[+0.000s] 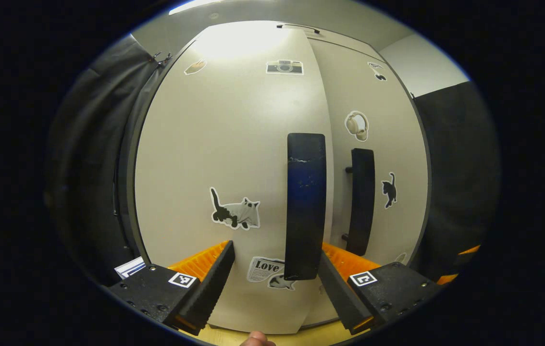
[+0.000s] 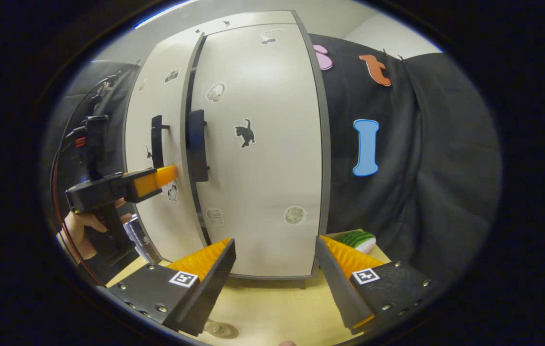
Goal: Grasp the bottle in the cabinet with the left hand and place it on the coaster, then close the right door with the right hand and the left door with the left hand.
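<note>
Left gripper [image 1: 276, 276] is held level against the left door [image 1: 224, 158], fingers spread beside its handle [image 1: 305, 206]. Right gripper [image 2: 276, 274] is spread above the table [image 2: 272, 307], facing the shut right door [image 2: 258, 158]. No bottle can be made out.

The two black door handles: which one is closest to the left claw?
The handle on the left door. It stands right between the open left claw's fingers, while the right door's handle sits farther off to the side.

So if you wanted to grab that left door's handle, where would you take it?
Probably mid-length on the left door's handle. It is a tall upright bar standing off the left door, so the left gripper, straight in front with fingers open to either side of it, could likely close across its width.
</note>
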The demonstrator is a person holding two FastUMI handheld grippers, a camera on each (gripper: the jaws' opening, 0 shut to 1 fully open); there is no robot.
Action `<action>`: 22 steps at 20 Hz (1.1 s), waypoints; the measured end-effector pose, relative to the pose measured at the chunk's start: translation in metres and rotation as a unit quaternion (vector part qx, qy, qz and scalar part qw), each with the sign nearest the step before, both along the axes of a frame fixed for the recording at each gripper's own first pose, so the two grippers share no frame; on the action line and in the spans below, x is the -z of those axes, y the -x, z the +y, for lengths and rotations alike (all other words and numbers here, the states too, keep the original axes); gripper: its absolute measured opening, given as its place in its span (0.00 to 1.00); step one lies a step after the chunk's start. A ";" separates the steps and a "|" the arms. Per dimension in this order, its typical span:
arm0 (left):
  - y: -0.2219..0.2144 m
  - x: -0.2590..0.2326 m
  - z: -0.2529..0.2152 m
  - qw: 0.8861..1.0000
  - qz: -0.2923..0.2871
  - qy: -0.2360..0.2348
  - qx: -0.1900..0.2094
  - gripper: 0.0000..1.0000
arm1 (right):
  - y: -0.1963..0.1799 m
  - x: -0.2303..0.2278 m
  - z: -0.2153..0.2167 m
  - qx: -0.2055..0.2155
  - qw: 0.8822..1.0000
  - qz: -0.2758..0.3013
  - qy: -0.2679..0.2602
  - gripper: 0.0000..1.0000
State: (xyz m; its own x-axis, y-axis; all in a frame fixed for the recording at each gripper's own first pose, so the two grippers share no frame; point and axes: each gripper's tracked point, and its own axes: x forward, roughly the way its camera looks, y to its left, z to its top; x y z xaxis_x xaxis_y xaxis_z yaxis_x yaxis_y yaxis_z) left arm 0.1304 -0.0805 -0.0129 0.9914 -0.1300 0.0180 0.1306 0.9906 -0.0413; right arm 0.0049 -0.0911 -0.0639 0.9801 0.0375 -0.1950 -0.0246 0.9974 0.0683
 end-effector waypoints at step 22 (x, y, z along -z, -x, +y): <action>0.085 -0.026 0.002 0.999 -0.001 -0.019 -0.033 0.99 | 0.032 -0.052 -0.005 -0.001 0.999 -0.042 -0.012 1.00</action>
